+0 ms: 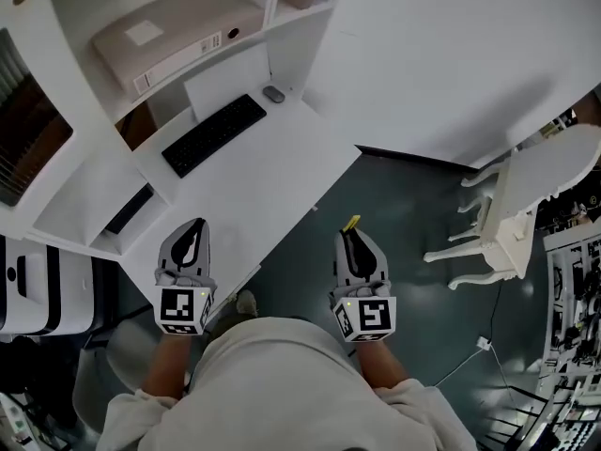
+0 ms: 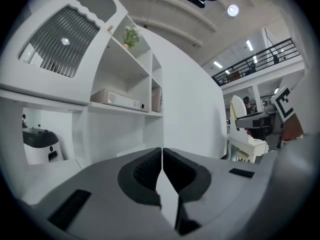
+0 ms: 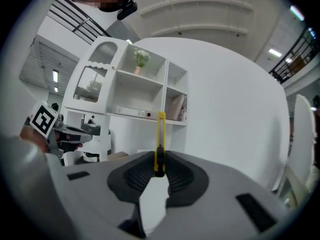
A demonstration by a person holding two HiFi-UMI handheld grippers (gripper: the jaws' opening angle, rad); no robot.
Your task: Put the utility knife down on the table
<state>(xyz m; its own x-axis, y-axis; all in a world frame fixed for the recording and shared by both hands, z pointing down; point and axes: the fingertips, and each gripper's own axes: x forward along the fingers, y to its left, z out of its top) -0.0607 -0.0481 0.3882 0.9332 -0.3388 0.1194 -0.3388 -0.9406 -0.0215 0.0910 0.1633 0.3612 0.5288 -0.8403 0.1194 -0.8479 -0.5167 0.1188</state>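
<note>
Utility knife pinched in R gripper, over floor near table (not above it yet). L gripper closed, empty. Set-down + release not done.

1. White table bears a keyboard and a mouse.
2. White shelves above it hold a binder and a plant.
3. Curved white wall; dark floor.
4. White chair near the wall.
5. Ceiling lamps are lit; a railing runs high up.
</note>
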